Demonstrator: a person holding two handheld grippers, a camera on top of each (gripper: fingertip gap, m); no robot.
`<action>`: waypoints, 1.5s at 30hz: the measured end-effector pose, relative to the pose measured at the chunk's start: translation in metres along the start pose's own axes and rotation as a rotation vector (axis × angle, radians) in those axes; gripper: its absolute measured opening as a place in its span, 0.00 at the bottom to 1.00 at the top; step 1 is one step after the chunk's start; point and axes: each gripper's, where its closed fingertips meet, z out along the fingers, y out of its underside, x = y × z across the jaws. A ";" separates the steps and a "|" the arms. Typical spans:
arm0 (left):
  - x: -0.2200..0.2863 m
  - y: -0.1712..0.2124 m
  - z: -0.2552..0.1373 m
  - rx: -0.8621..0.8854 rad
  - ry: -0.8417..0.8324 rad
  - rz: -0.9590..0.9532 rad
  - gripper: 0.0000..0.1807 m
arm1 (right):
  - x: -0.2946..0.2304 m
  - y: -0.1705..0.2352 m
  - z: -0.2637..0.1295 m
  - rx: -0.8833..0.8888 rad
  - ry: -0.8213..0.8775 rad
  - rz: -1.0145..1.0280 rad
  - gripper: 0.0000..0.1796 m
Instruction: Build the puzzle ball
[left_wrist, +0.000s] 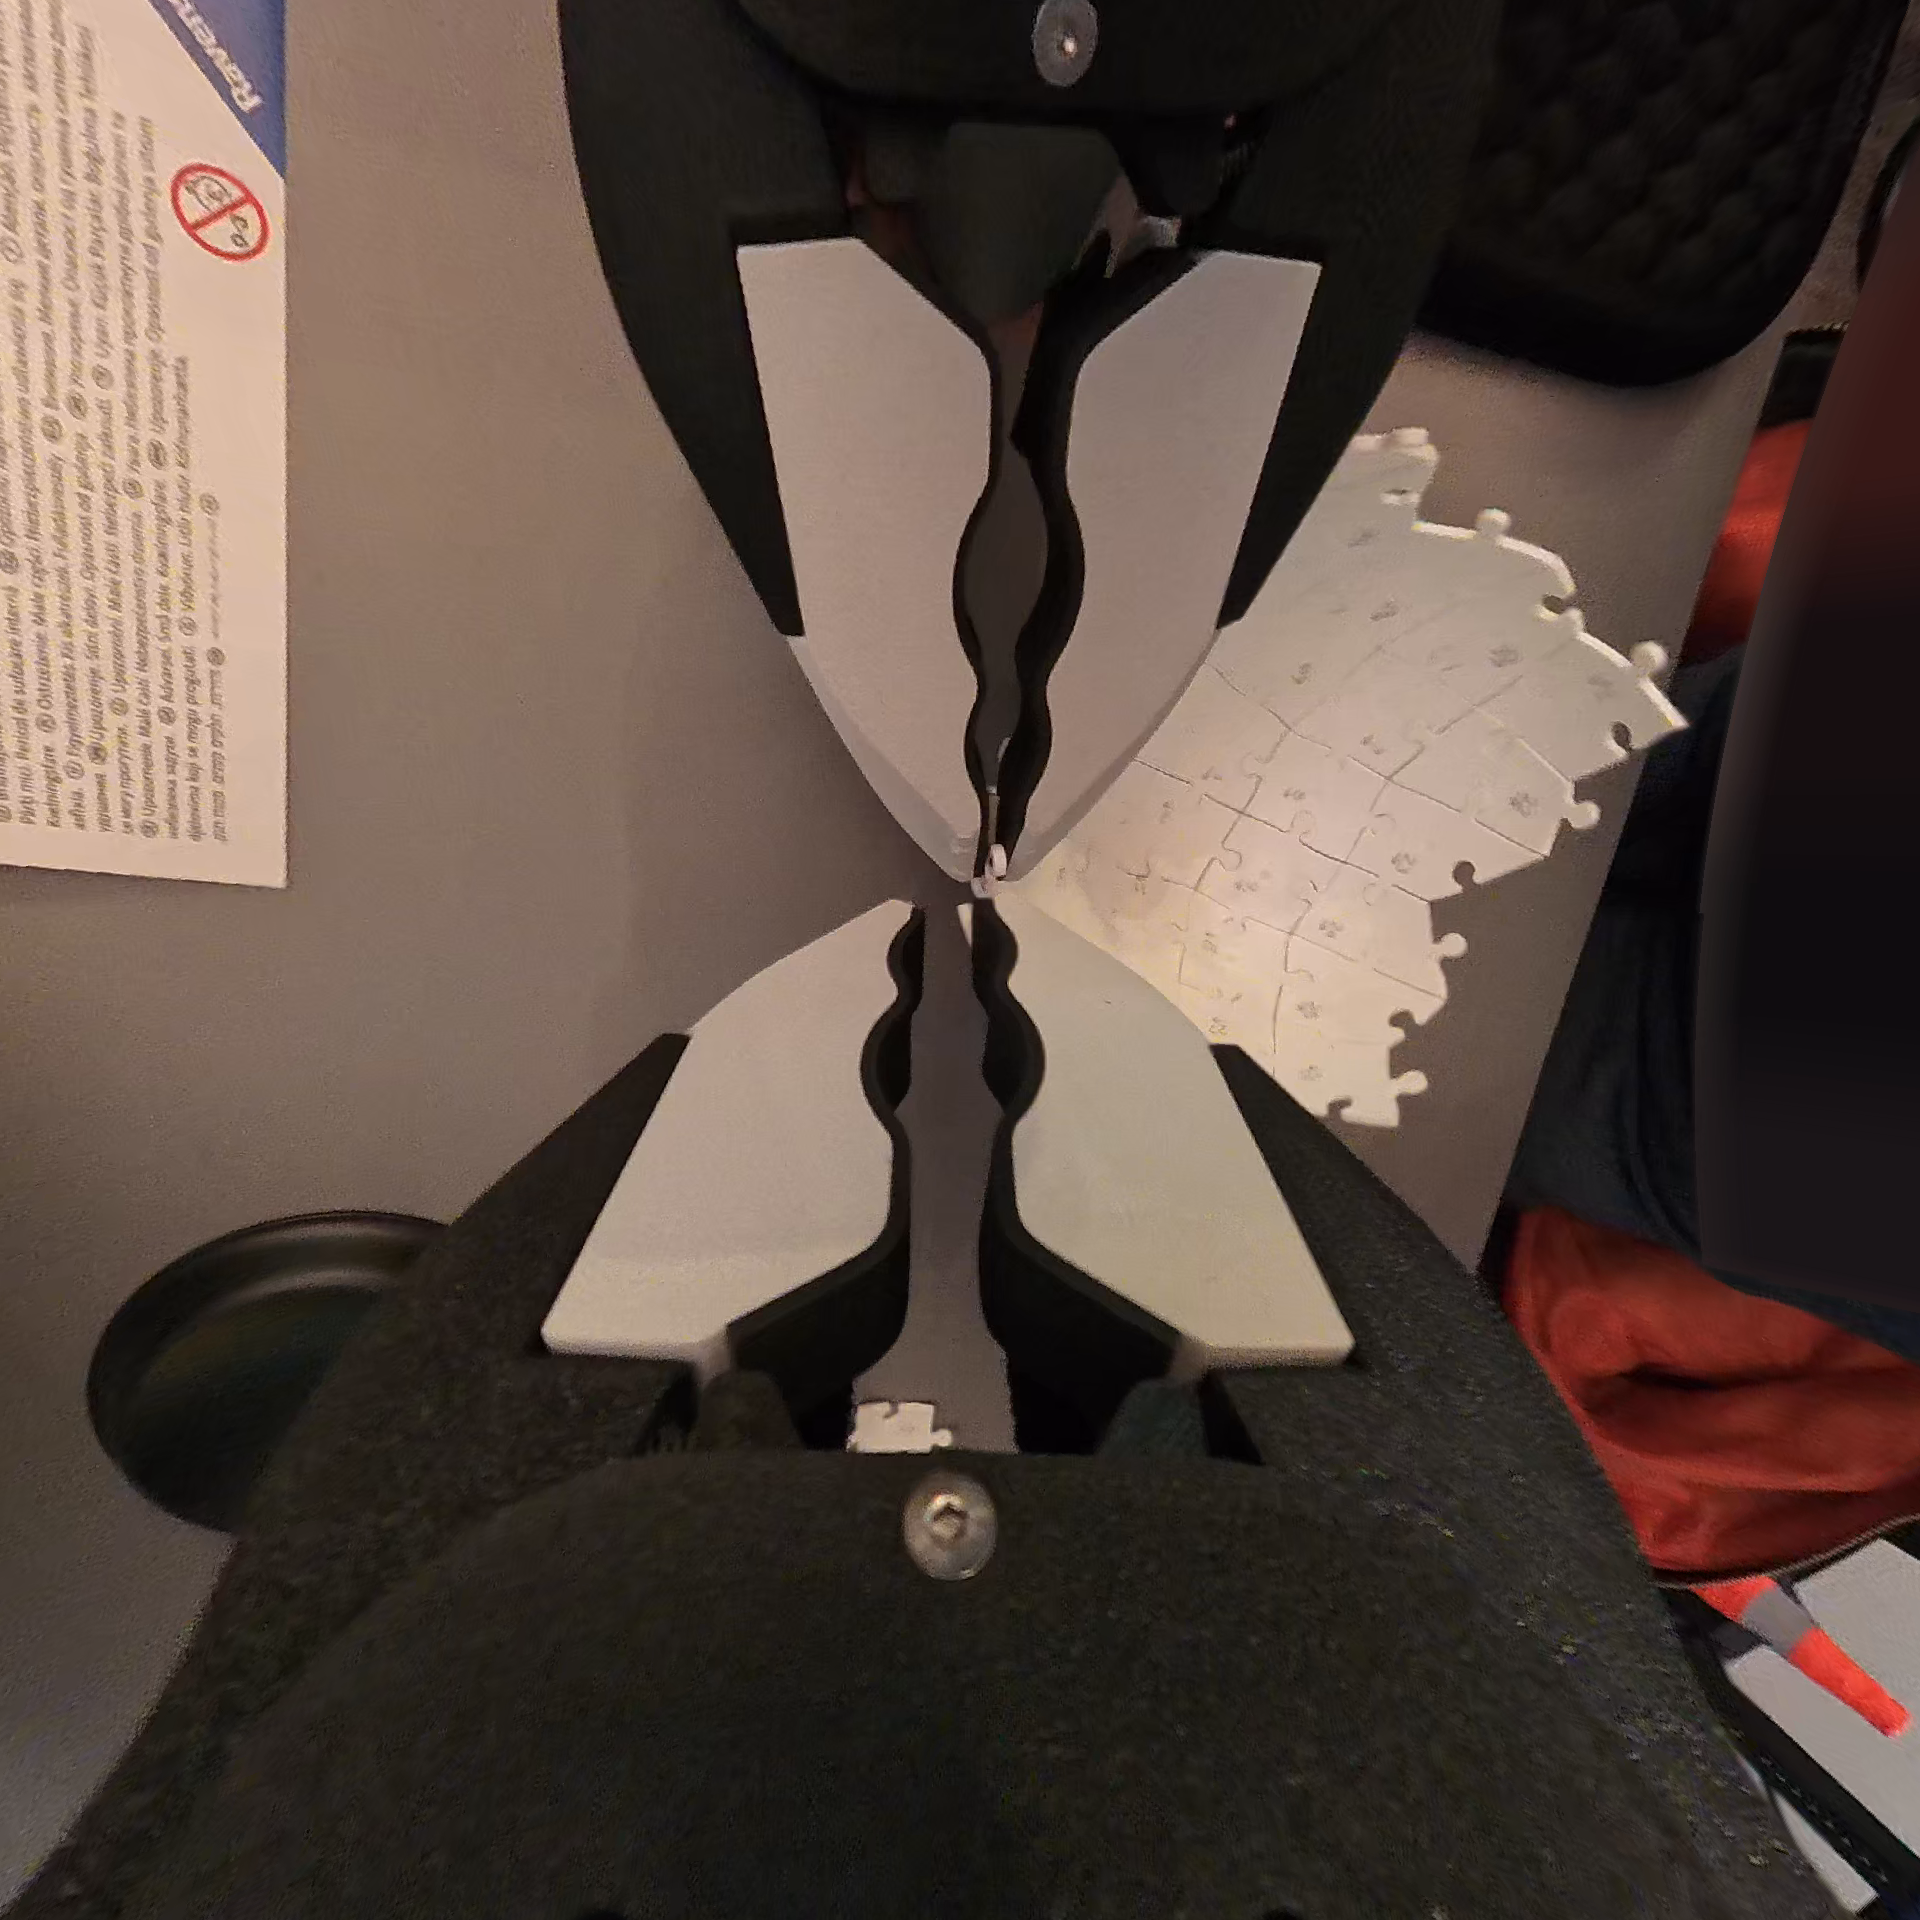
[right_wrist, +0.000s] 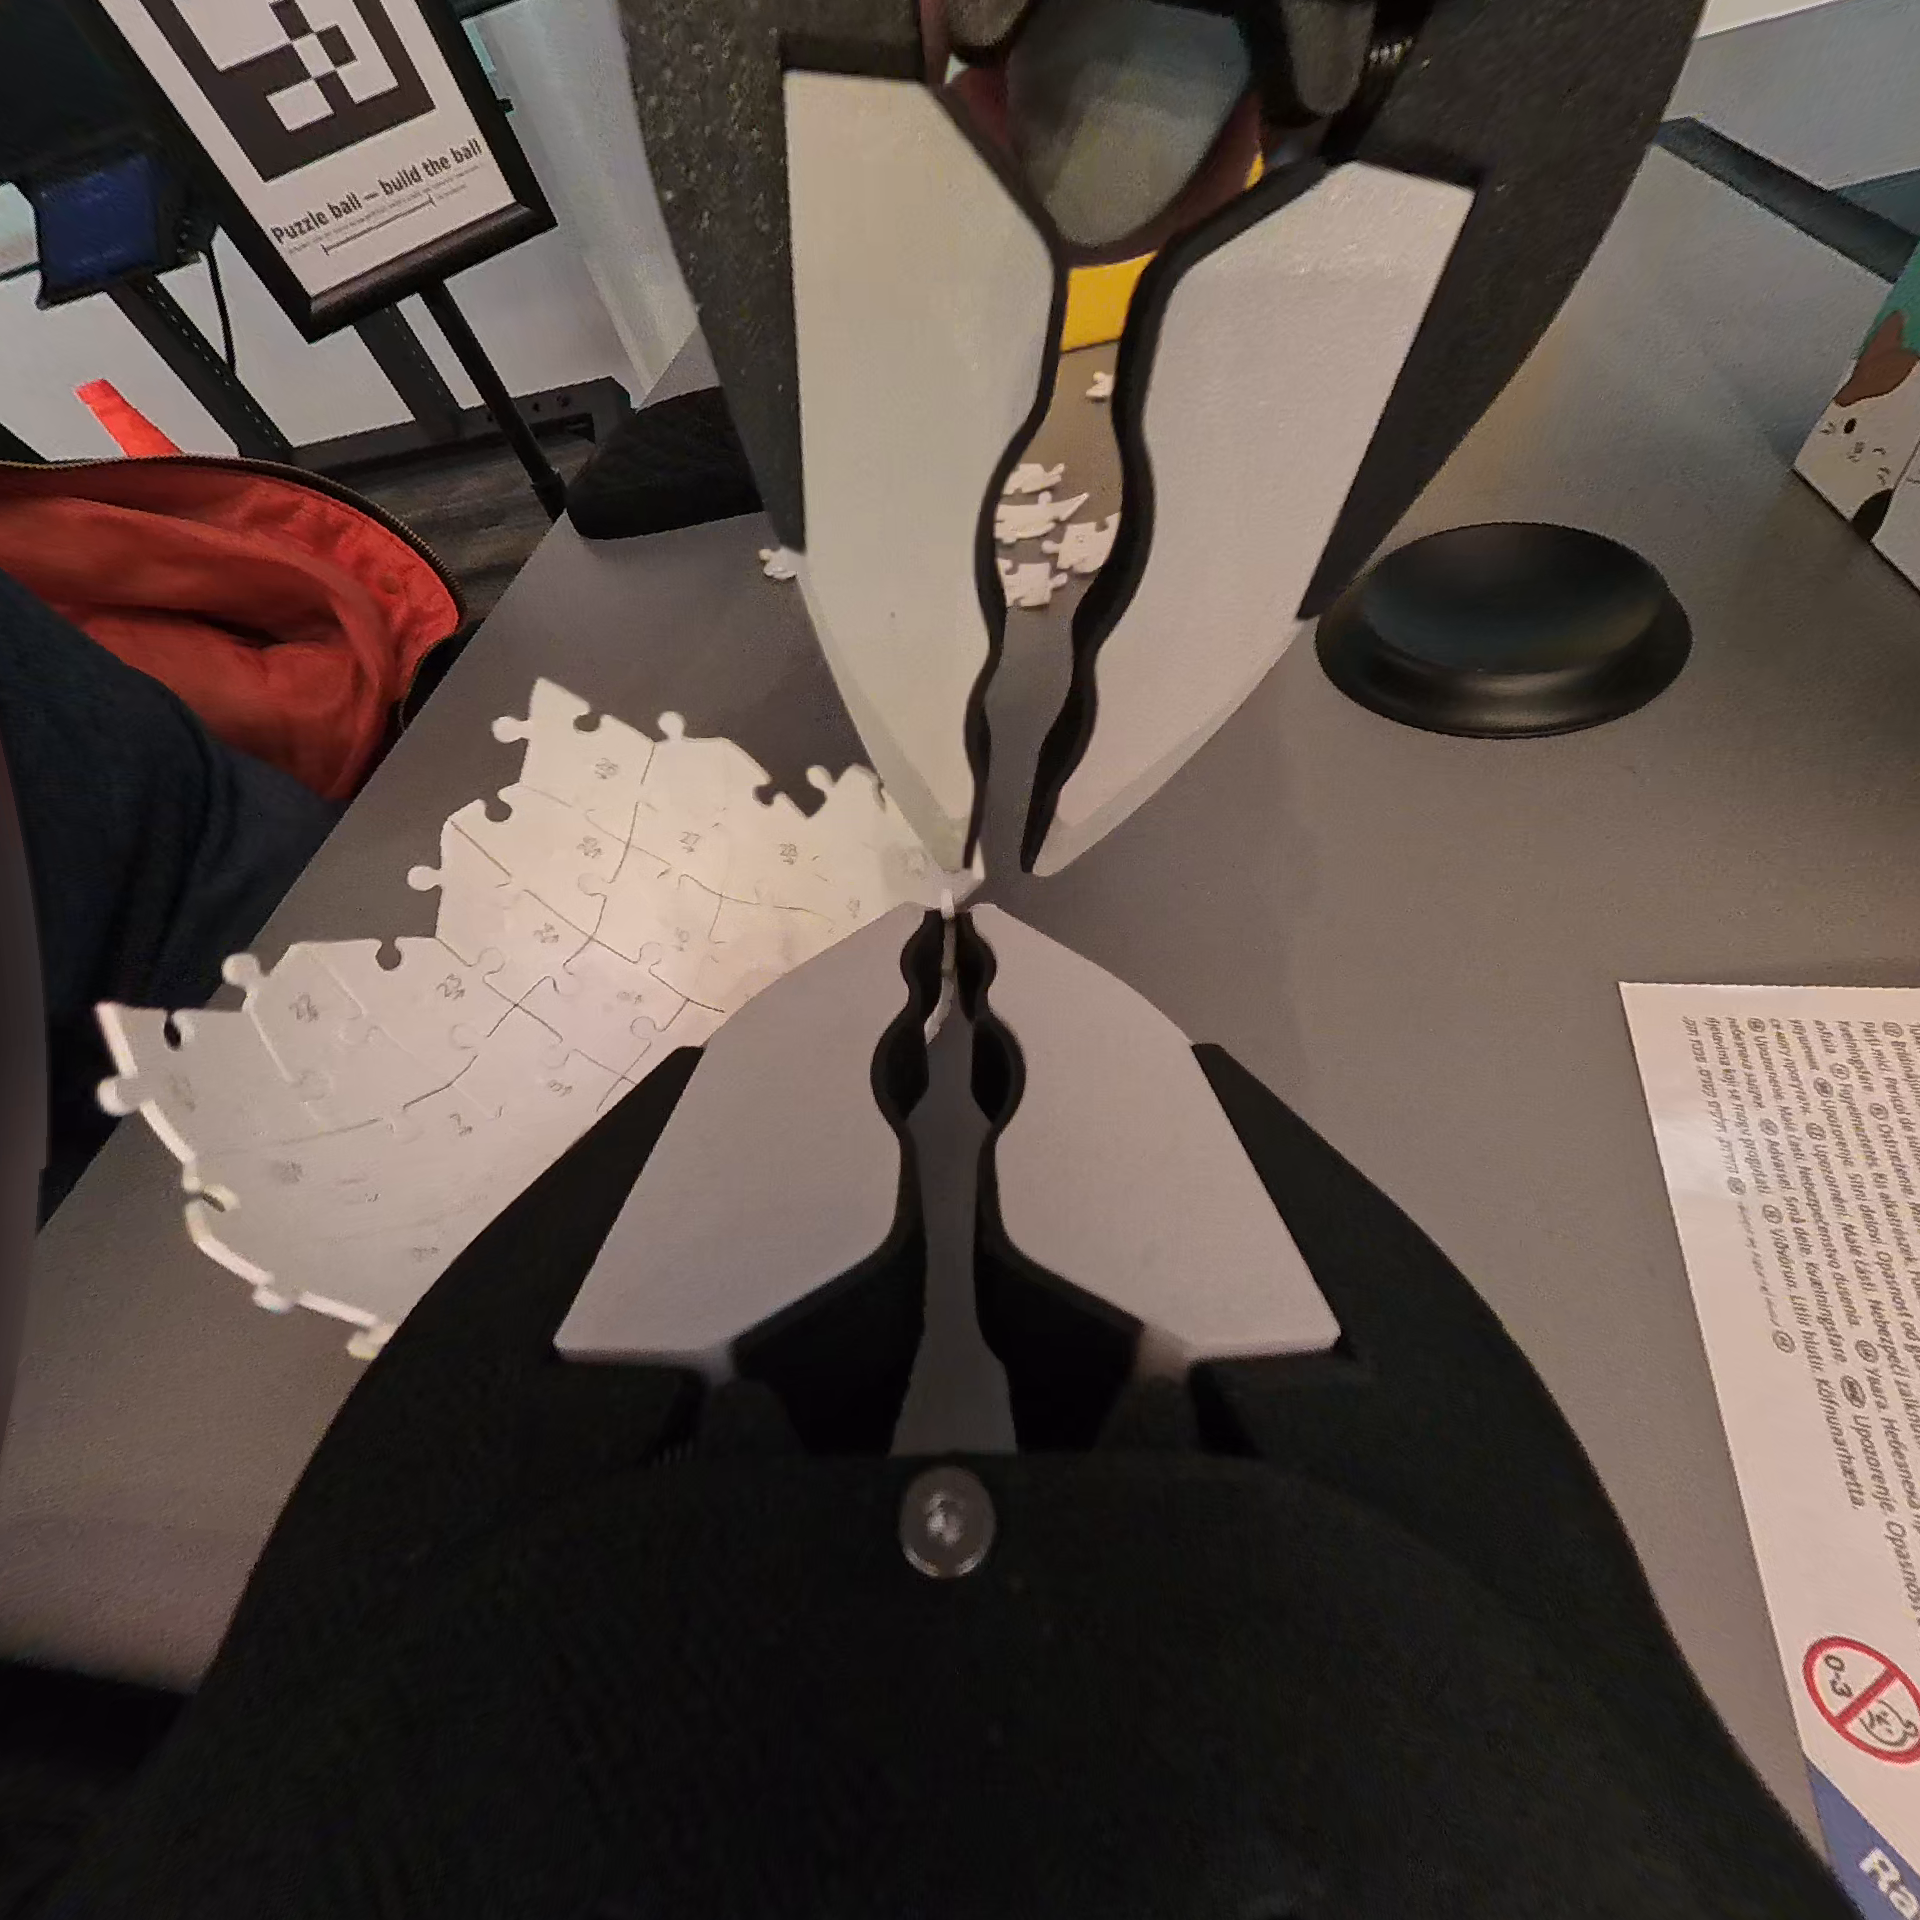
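The partly built puzzle ball is a curved white shell of joined numbered pieces (left_wrist: 1351, 831), lying inner side up on the grey table (left_wrist: 520, 935); it also shows in the right wrist view (right_wrist: 499, 987). The two grippers meet tip to tip beside its edge. My right gripper (right_wrist: 948, 920) is shut on a small white puzzle piece (right_wrist: 950, 902), held edge-on; it also shows in the left wrist view (left_wrist: 989, 871). My left gripper (left_wrist: 943, 916) is a narrow gap open and empty, its tips just short of that piece.
A printed leaflet (left_wrist: 145, 416) lies flat on the table. There is a black round desk grommet (right_wrist: 1501, 629), several loose white pieces (right_wrist: 1049, 520), one more loose piece (left_wrist: 899, 1429), a box (right_wrist: 1870, 416) at the far right, a sign stand (right_wrist: 343, 135), and a red jacket (right_wrist: 229, 592) at the table edge. Only a small space, under 4 cm, lies between the two pairs of fingers.
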 end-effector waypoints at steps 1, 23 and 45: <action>0.001 0.001 0.000 0.003 0.013 -0.010 0.05 | -0.001 0.000 0.000 0.001 -0.003 0.000 0.02; 0.009 0.015 -0.022 0.117 -0.155 -0.226 0.21 | -0.004 -0.002 -0.001 0.008 -0.020 0.007 0.02; 0.034 0.016 -0.042 0.383 -0.371 -0.214 0.27 | -0.019 -0.012 -0.009 0.056 -0.089 -0.033 0.02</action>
